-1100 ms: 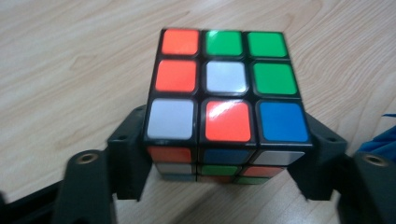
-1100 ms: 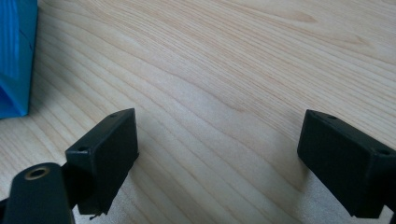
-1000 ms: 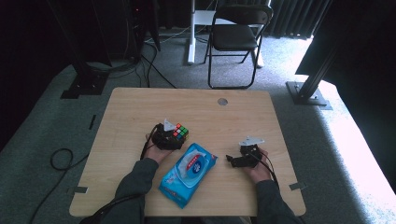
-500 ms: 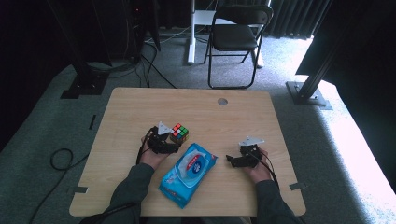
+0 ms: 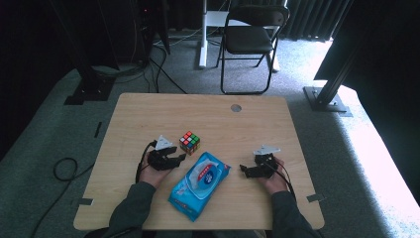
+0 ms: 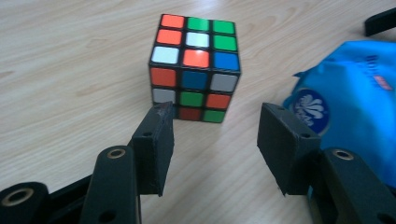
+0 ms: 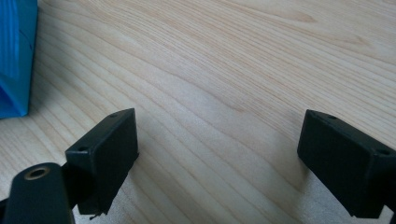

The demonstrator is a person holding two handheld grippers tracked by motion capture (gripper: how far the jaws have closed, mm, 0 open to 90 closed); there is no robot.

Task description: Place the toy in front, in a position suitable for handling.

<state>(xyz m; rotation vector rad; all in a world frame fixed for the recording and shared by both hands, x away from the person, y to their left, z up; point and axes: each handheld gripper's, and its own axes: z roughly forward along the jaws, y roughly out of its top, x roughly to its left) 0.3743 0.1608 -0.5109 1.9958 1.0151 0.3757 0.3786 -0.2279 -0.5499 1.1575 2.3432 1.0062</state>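
While the puzzle cube (image 5: 189,142) rests free on the wooden table (image 5: 148,114), the left gripper (image 5: 179,159) sits just short of it, its jaws apart with nothing between them (they have just been closing, and one tip lies close to the cube's lower corner in the left gripper view). Release of the cube appears complete. The blue wipes pack (image 5: 199,183) lies just beside, untouched. The right gripper (image 5: 243,169) rests on bare wood, jaws wide apart. What remains cannot be determined.
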